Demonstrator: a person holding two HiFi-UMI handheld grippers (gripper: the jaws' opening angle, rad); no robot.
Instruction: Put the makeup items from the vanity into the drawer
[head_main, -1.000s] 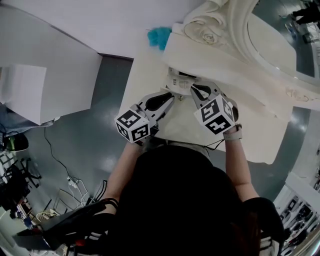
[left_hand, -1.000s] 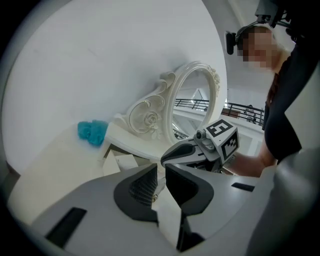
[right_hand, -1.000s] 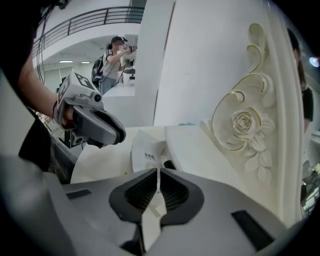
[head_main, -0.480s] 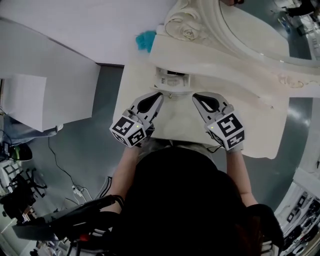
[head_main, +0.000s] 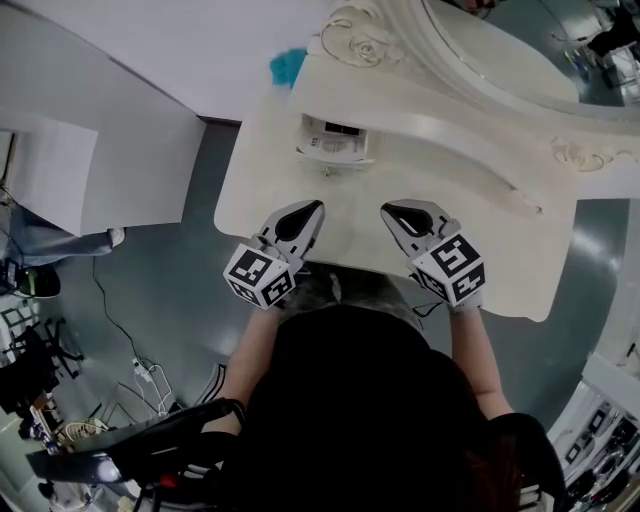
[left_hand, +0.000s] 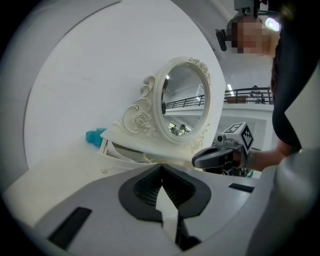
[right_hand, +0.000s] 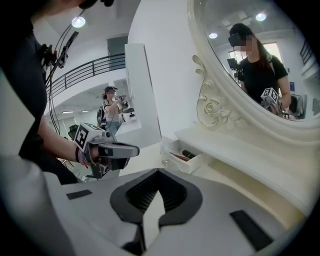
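Both closed and empty, left tool and right tool hover by the vanity edge, clear of the open drawer.

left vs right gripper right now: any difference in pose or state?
In the head view the left gripper angles toward picture right and the right gripper toward picture left, so their tips converge. The left gripper sits almost straight in front of the open drawer; the right gripper is offset to the drawer's right. Shared: both are shut, empty and over the vanity top.

Black top, grey hand-held grippers, marker cubes
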